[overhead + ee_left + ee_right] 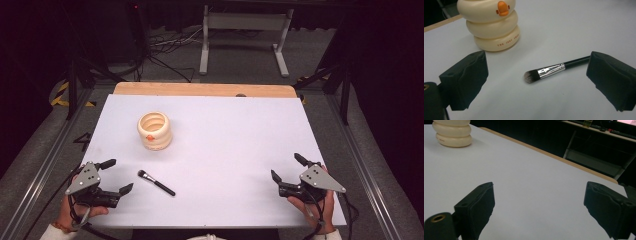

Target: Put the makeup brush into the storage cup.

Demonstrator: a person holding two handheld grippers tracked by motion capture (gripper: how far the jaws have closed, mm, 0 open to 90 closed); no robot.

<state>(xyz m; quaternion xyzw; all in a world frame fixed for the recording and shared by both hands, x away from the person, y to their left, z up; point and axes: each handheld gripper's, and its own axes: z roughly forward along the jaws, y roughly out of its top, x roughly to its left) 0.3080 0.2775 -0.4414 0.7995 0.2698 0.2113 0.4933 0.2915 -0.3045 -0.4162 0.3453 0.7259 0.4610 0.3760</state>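
On the white worktop (225, 150) your left tongs (116, 176) and right tongs (286, 167) gape empty, brush (156, 182) just beside the left, cream holder (154, 131) beyond.

Cream ringed holder (154, 131) with orange duck beak, black-handled silver-ferruled brush (156, 182), white table (235, 150), black fingers (464, 80).

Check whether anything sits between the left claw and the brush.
Nothing visible does. The brush lies on bare table just ahead of the open left claw; the cup stands farther back, off to the side.
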